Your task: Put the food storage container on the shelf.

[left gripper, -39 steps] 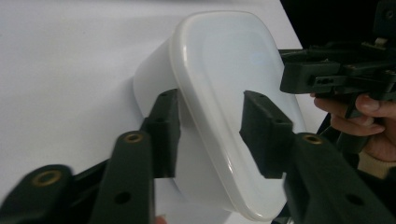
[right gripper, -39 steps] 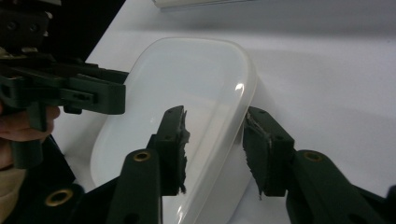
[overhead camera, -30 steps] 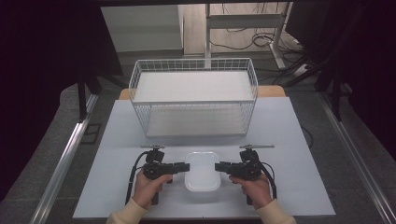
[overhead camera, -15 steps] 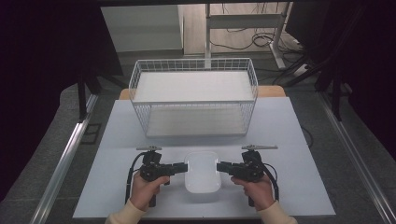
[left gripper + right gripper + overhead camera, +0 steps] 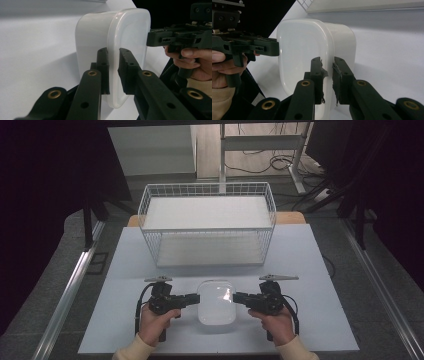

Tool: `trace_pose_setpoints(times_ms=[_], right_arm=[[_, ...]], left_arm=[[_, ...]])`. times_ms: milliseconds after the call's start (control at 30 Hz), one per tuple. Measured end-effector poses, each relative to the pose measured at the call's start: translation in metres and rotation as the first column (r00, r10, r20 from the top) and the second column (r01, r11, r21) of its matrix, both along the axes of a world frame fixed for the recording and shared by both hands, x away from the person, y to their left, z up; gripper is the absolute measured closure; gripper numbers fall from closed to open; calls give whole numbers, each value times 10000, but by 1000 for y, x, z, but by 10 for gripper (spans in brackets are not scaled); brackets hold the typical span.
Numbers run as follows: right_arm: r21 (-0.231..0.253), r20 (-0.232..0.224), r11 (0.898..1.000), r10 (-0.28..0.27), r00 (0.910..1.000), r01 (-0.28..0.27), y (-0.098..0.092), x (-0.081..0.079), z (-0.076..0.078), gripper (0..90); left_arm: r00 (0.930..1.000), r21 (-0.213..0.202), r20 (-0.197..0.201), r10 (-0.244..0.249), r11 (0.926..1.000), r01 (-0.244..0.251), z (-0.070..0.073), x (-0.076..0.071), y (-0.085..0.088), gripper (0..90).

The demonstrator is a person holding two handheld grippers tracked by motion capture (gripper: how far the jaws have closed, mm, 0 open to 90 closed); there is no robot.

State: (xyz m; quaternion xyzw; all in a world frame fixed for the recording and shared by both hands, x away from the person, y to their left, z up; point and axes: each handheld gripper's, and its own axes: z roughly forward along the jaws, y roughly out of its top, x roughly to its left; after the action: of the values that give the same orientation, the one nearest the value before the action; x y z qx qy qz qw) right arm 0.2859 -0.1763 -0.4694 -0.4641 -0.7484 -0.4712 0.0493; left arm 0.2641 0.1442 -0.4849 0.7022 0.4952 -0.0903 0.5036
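While the white rounded plastic container [image 5: 216,301] sits lid-on at the near middle of the pale counter [image 5: 320,270], the left tongs [image 5: 113,65] clamp its lid rim. The right tongs [image 5: 327,72], jaws just closing, pinch the opposite rim. Behind stands 1 white wire basket [image 5: 207,225].

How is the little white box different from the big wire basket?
The white box has solid, smooth plastic walls and a lid; the wire basket is open mesh with no lid. The white box is much smaller and lies near the hands; the wire basket stands farther back. Both are white and rest on the table.
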Motion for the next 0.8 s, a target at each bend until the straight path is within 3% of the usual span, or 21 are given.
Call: trace_pose_setpoints(times_ms=[367, 800], right_arm=[[13, 484, 10000, 61, 9988, -61, 1, -4, 11, 790], [40, 1323, 9998, 164, 9911, -171, 5, 0, 39, 790]], left_arm=[[9985, 66, 549, 8, 10000, -12, 12, -4, 1, 798], [9914, 58, 1309, 42, 10000, -50, 42, 1, 6, 798]])
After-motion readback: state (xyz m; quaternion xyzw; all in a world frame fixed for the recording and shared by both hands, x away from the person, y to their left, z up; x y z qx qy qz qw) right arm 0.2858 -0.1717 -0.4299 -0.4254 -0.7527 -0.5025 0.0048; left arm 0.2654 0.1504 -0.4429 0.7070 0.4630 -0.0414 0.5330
